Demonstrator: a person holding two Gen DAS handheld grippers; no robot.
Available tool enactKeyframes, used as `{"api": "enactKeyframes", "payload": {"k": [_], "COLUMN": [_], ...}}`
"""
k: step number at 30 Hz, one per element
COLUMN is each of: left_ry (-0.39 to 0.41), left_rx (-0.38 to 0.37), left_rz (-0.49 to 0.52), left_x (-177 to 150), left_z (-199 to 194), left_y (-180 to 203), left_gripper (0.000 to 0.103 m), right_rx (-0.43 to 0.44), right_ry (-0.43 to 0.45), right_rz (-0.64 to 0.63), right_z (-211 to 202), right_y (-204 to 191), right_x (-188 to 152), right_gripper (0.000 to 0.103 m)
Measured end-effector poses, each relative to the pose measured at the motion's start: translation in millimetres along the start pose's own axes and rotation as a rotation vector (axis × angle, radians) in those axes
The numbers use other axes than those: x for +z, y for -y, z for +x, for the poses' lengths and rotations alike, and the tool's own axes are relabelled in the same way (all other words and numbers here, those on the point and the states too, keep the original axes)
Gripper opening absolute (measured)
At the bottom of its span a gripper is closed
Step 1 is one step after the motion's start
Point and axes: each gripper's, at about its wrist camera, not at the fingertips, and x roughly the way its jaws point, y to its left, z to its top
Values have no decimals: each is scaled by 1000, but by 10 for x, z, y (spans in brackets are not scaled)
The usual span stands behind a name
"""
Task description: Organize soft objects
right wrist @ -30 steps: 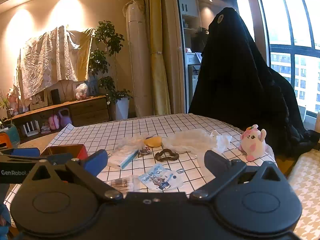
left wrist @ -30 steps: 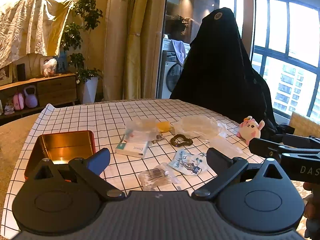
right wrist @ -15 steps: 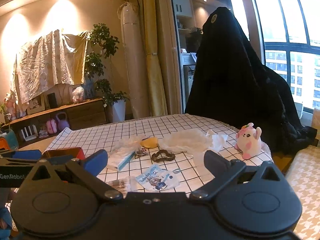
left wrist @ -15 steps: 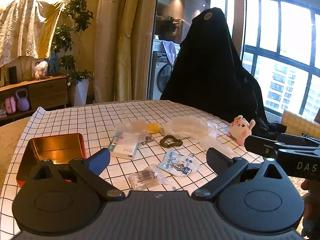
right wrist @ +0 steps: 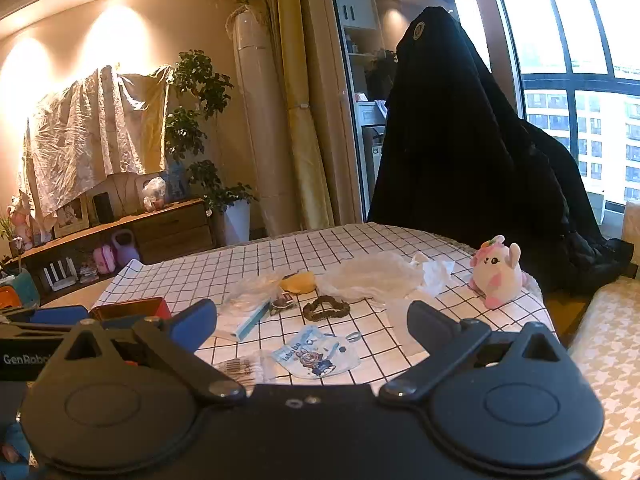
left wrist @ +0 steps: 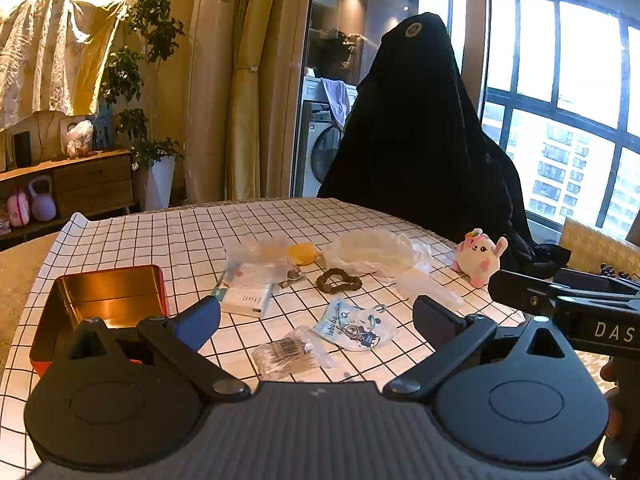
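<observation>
1. Since the earlier frames, both views have swung slightly left; table contents lie unmoved.
2. Left gripper (left wrist: 316, 314): jaws apart, empty, above the table's (left wrist: 120, 240) near edge.
3. Right gripper (right wrist: 312, 322): jaws apart, empty, beside the left one.
4. Pink plush bunny (left wrist: 479, 255): upright at the table's right edge, well apart from both grippers.
5. Brown scrunchie (left wrist: 339, 280): flat at centre, just beside the crumpled clear plastic bag (left wrist: 372, 251).
6. Labubu packet (left wrist: 354, 326) and cotton-swab packet (left wrist: 288, 354): nearest the jaws.
7. Open red tin (left wrist: 100, 300): left side, gold interior showing.
</observation>
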Motion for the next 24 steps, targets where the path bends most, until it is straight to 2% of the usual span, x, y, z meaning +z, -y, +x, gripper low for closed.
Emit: {"api": "enactKeyframes", "payload": {"k": [24], "left_ry": [-17], "left_rx": [-6], "left_rz": [12], "left_x": [15], "left_z": [117], "left_y": [9], "left_gripper": [103], "right_rx": [6], "right_ry": [0], "right_rz": [-8], "right_z": [34], "right_y": [47], "right_x": [-4], "right_gripper": [101]}}
